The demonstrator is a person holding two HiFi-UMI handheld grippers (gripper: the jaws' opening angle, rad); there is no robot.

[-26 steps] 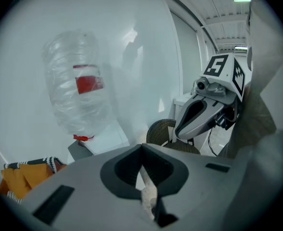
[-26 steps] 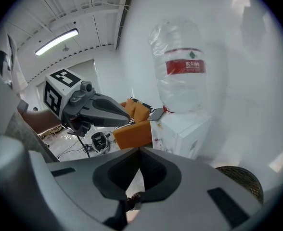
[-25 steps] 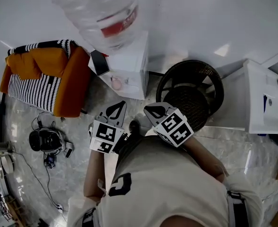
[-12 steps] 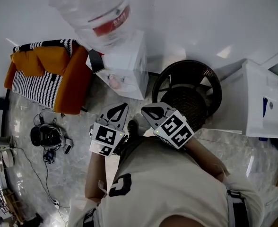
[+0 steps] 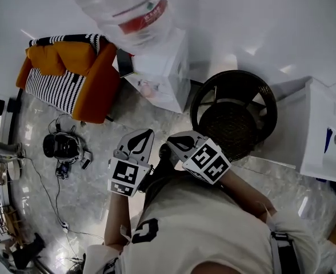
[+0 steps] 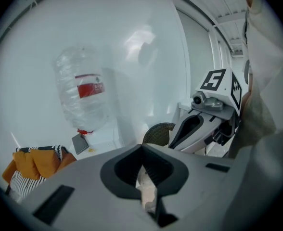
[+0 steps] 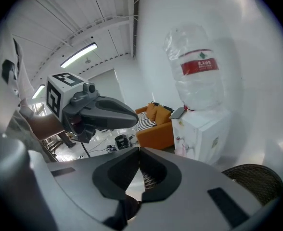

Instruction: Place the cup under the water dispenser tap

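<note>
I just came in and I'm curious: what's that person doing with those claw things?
A person stands holding a left gripper and a right gripper, both shut and empty. They point toward the water dispenser, which stands some way ahead beside an orange sofa. Neither gripper holds a cup yet.

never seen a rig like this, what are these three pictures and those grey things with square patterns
A person holds a two-jaw tool in each hand: the left gripper and right gripper. The patterned cubes are part of them. The head view looks down from the person's head. The other two views come from cameras riding on each gripper, looking along its jaws. Both are shut and empty. On the floor ahead stand a dispenser with a bottle on top, a sofa and a wicker chair.
</note>
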